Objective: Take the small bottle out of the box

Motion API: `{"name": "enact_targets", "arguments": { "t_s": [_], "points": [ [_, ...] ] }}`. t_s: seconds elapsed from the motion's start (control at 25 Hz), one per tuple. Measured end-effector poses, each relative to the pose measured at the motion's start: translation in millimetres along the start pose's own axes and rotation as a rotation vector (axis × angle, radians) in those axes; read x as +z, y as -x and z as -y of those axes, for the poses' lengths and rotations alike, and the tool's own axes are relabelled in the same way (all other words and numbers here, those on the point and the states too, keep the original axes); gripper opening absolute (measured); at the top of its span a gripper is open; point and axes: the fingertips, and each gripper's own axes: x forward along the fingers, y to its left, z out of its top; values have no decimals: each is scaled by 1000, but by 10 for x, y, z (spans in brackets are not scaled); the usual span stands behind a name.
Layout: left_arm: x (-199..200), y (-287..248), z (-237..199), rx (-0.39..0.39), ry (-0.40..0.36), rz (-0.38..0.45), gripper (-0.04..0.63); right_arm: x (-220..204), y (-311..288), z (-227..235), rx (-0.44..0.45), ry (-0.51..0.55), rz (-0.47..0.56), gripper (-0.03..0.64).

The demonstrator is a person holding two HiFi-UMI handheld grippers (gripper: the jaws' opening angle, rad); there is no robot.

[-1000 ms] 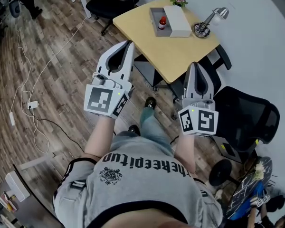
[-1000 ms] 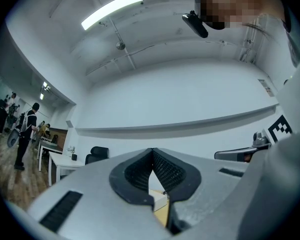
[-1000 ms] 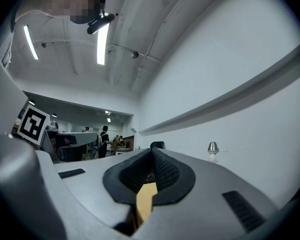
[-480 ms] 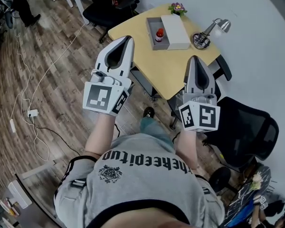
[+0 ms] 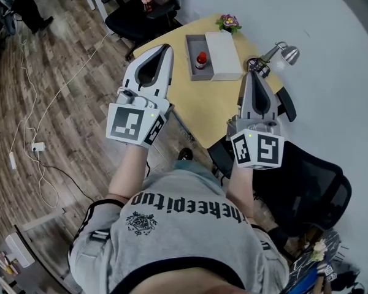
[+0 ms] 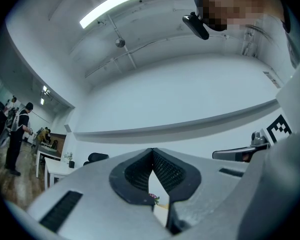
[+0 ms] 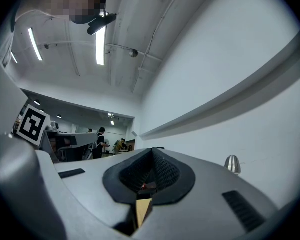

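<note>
In the head view a small bottle (image 5: 201, 60) with a red cap and red label stands in an open grey box (image 5: 192, 46) on a yellow table (image 5: 202, 106). The box's white lid (image 5: 223, 46) lies alongside it on the right. My left gripper (image 5: 165, 46) is shut and empty, held in the air with its tips at the table's near left edge, short of the box. My right gripper (image 5: 253, 73) is also shut and empty, over the table's right side next to a lamp. In both gripper views the jaws (image 6: 151, 151) (image 7: 151, 151) meet at the tips with nothing between them.
A silver desk lamp (image 5: 275, 55) and a small flower pot (image 5: 229, 22) stand on the table behind the box. Black office chairs (image 5: 313, 185) (image 5: 141, 8) stand at the table's right and far left. Cables (image 5: 43, 133) lie on the wooden floor at the left.
The person has walked toward the table. Both grippers, still shut, have come forward, and now reach the table's edges. The box and bottle have not moved on the table.
</note>
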Motion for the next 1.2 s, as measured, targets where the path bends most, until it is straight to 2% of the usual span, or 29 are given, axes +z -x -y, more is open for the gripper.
{"name": "enact_targets", "arguments": {
  "t_s": [0.56,0.96,1.2],
  "points": [
    [-285,-642,56,36,-26,-3,3,-235,-460,569,39,-21,10,-12],
    [-494,-768,-31,58,-26,-47,3,-434,-635,636,59,-45,-25,-12],
    [-713,-994,-125,30,-7,-80,3,-649,-850,669,56,-55,-68,-12]
  ]
}}
